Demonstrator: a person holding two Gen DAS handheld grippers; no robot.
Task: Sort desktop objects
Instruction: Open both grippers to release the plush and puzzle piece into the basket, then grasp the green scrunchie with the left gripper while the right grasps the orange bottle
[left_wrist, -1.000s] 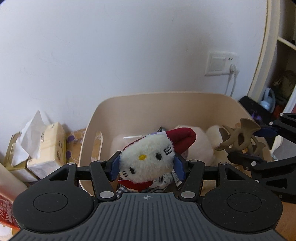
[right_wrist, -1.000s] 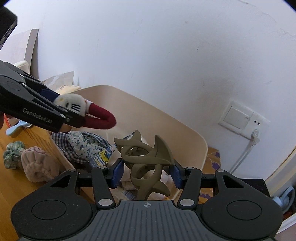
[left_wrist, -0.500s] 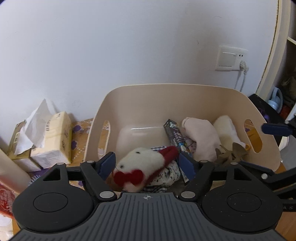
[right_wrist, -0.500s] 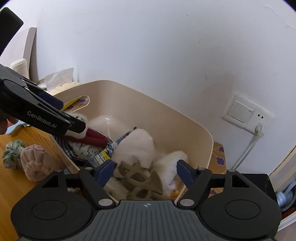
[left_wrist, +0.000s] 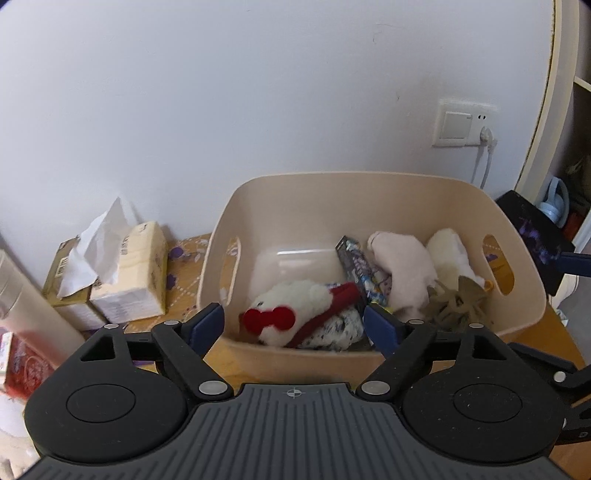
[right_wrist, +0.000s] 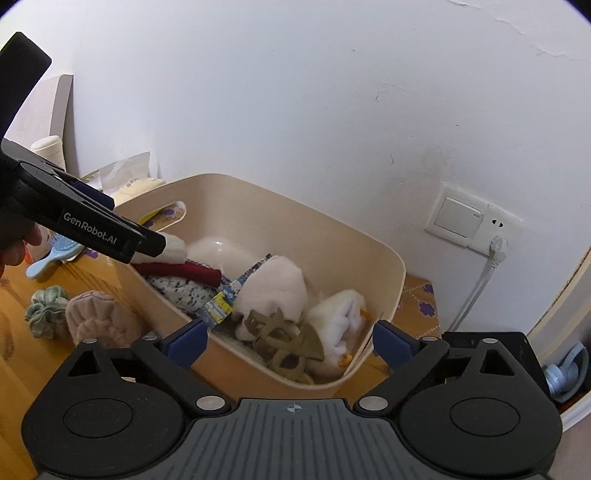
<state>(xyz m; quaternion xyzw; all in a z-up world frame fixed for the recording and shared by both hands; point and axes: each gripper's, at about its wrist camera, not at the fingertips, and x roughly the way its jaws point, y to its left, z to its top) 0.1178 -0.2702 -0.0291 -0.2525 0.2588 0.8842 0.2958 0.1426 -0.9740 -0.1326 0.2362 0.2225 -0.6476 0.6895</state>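
A beige plastic bin (left_wrist: 332, 199) stands against the wall; it also shows in the right wrist view (right_wrist: 388, 266). A white plush cat with a red bow (left_wrist: 291, 310) lies in its near left part on patterned cloth. An olive hair claw clip (right_wrist: 284, 339) lies in its near right corner, also in the left wrist view (left_wrist: 458, 302). My left gripper (left_wrist: 293, 325) is open and empty just above the near rim. My right gripper (right_wrist: 290, 341) is open and empty over the clip.
The bin also holds a pink plush (left_wrist: 406, 266), a white plush (left_wrist: 448, 251) and a printed packet (left_wrist: 354, 262). Tissue packs (left_wrist: 125, 273) stand left of the bin. A pink scrunchie (right_wrist: 99, 317), a green scrunchie (right_wrist: 44, 310) and a blue brush (right_wrist: 55, 254) lie on the wooden table.
Both grippers opened. The plush cat dropped from my left gripper into the bin, and the claw clip dropped from my right gripper into the bin. Both grippers drew back slightly.
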